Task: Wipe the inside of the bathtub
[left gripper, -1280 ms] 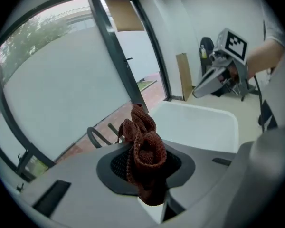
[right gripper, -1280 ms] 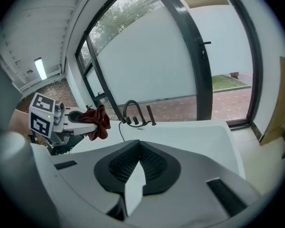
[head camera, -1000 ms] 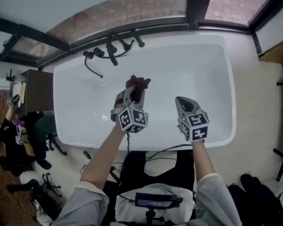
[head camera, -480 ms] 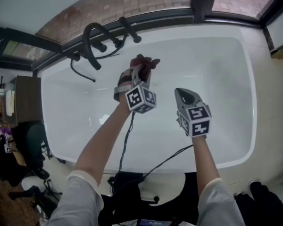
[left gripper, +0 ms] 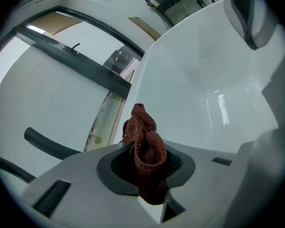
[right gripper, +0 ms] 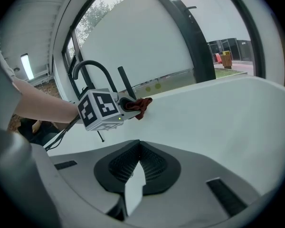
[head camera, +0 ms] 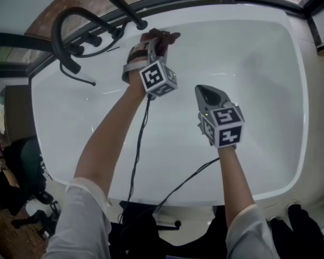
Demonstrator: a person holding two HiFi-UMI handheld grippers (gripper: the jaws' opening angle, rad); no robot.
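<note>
The white bathtub (head camera: 259, 90) lies open below the person, its inside bare and glossy. At the bathtub's far wall, just under the rim, a bunched red cloth (head camera: 161, 38) is pinched in the left hand-held gripper (head camera: 154, 45), whose jaws are clamped on it. The cloth stands out past the jaws as a narrow twisted wad. Whether it touches the wall I cannot tell.

The right hand-held gripper (head camera: 208, 96) hangs over the middle of the bathtub, jaws closed together on nothing.

A black curved faucet (head camera: 70, 31) stands on the far rim, just beside the left arm, and a cable (head camera: 140, 144) trails across the near wall.

Risks, as I judge them:
- A wad this tight wipes only a thin strip.
- Pressing hard could bring the jaw tips onto the enamel.
- Drag on the wall may tug the cloth loose.
- A sideways sweep could knock the faucet.
</note>
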